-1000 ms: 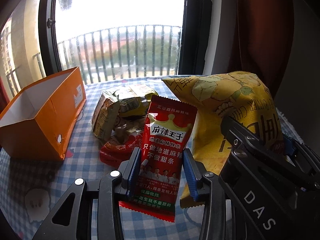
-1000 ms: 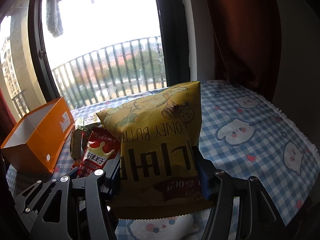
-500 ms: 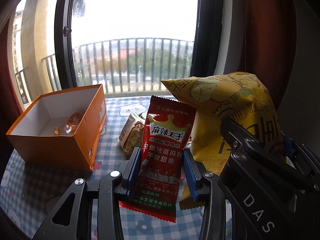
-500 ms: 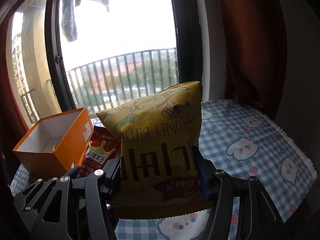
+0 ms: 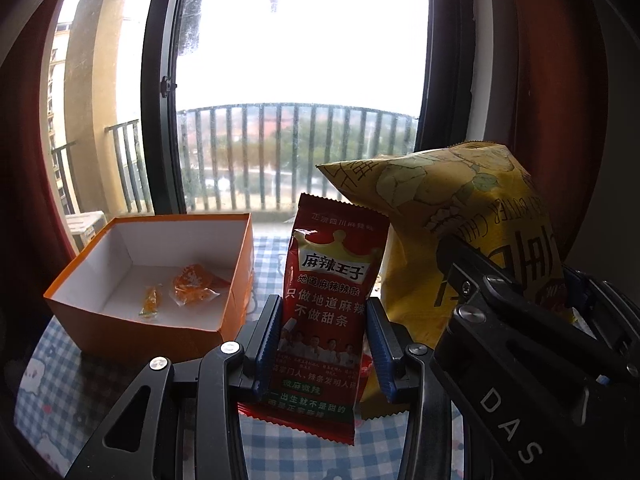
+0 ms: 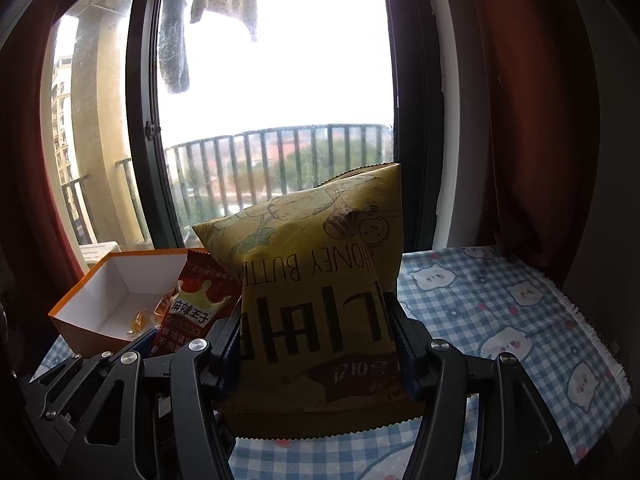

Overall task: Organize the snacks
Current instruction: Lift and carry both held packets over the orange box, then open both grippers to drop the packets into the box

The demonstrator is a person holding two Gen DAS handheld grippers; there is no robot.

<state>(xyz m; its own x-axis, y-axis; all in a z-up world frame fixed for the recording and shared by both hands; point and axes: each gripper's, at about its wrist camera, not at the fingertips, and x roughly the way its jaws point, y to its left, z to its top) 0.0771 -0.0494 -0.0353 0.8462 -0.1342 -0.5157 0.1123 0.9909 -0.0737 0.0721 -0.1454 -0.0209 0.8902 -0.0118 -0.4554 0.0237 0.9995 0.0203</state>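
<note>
Two claws up off the desk [image 6: 500, 304], side by side, each carrying one snack packet upright.

Left claw [image 5: 325, 344]: blue ribbed pads closed onto the lower half of a red snack packet [image 5: 330, 280], white and yellow Chinese lettering, crown motif. Packet stands vertical, serrated bottom seam hanging below the pads, top seam clear above them. Jaws only a little way apart, packet pinched flat between.

Right claw [image 6: 316, 344]: closed on a yellow chip bag [image 6: 320, 280], printed "HONEY BUTTER", held upside down so the lettering reads inverted. Jaws stand wider here, the puffy bag filling the gap. Zigzag seam hangs below the pads.

Seen from the left wrist, the yellow bag sits just right of the red packet, touching or near touching; cannot tell which. Black frame of the right claw, marked "DAS", crosses in front of it.

Orange box [image 5: 160, 280], white inside, open top, sits on the desk's left side near the window edge. Two small orange wrapped sweets [image 5: 192, 286] lie on its floor. Box is ahead and left of both packets, below them.

Desk covered in blue checked cloth [image 6: 520, 320] with white bear faces. Right half of cloth bare. Window [image 5: 300, 80] and balcony railing [image 5: 296, 152] behind; dark red curtain [image 6: 540, 120] at right.
</note>
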